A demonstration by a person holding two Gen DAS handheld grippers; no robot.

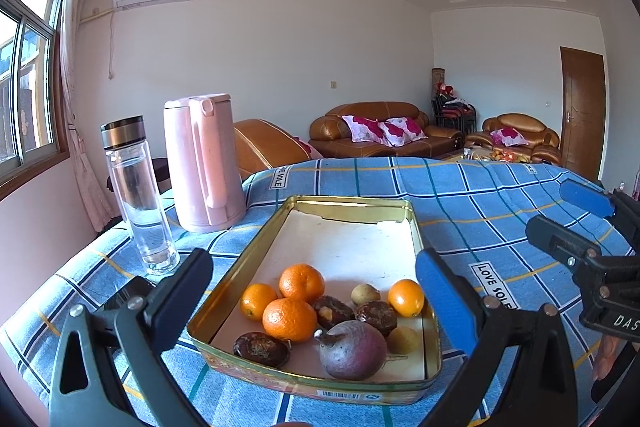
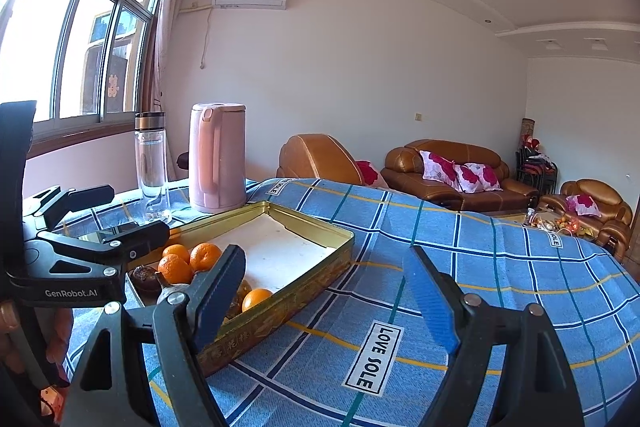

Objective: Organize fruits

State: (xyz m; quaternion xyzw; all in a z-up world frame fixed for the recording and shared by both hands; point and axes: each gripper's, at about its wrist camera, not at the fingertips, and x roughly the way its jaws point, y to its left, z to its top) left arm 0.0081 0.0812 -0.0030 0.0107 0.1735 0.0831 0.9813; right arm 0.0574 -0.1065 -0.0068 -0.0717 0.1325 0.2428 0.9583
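A gold tin tray lies on the blue checked tablecloth. Its near end holds several oranges, three dark brown wrinkled fruits, a purple round fruit and two small yellowish fruits. My left gripper stands open just in front of the tray, nothing between its fingers. My right gripper is open too, to the right of the tray over bare cloth. The right gripper shows at the left wrist view's right edge. The left gripper shows at the right wrist view's left edge.
A pink kettle and a glass bottle with a steel cap stand at the table's far left. A dark flat object lies near the bottle. Brown sofas fill the room beyond the table's far edge.
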